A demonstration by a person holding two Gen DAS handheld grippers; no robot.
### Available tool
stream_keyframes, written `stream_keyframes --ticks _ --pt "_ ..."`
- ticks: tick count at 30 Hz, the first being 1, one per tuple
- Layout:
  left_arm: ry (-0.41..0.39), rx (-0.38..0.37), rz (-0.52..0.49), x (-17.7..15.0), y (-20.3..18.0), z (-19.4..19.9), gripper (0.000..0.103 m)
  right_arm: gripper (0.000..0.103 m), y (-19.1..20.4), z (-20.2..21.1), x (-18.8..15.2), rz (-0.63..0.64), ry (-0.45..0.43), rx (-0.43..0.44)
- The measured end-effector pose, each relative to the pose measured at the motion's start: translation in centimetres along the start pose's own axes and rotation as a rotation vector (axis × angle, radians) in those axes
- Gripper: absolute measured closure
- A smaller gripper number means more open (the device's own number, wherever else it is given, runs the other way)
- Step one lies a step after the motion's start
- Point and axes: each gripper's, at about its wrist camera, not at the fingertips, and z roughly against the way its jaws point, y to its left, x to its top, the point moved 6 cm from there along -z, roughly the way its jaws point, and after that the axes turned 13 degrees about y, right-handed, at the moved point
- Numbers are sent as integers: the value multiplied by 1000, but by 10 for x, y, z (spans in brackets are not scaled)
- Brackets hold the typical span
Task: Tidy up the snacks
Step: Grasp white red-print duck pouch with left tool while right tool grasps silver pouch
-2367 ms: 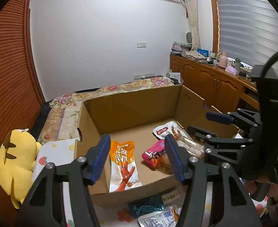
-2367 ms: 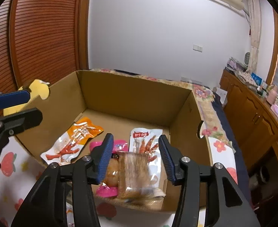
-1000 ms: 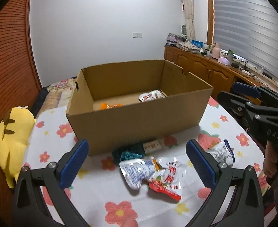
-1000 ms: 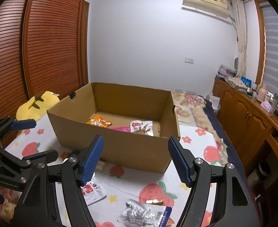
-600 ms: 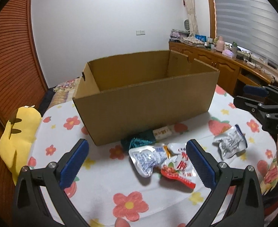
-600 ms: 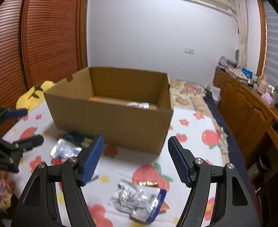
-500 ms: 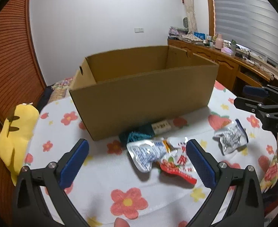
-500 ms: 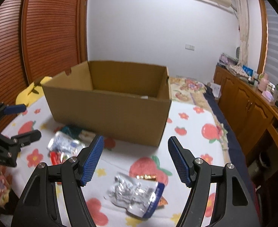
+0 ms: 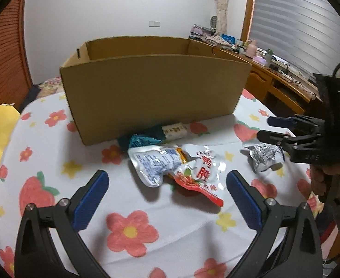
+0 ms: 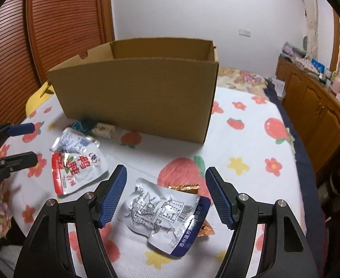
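Your left gripper (image 9: 166,192) and right gripper (image 10: 166,197) both have jaws apart, holding nothing. The silver pouch (image 10: 163,210) lies between your right jaws; the red pouch (image 9: 200,176) lies on the surface (image 9: 146,208) before the box (image 9: 151,92).

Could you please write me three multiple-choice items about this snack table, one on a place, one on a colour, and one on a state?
1. Where does the teal packet lie?
A. against the foot of the cardboard box
B. inside the box
C. on the wooden cabinet

2. What colour is the bottom edge of the silver pouch before the right gripper?
A. green
B. dark blue
C. yellow

3. How do the left gripper jaws stand?
A. shut on a pouch
B. shut on nothing
C. open, holding nothing

Answers: 1 A, it lies at the box's front wall; 2 B, a dark blue band carries white print; 3 C, the pads stand wide apart over the tablecloth.
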Motion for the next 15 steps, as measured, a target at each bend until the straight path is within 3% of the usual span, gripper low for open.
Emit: stream_keyframes --ticks 8,15 --pt "31 -60 -32 -2 -12 -9 8 31 3 -18 -11 33 82 68" --pt "19 -34 -49 -2 -17 -10 8 31 8 -14 -23 68 127 111"
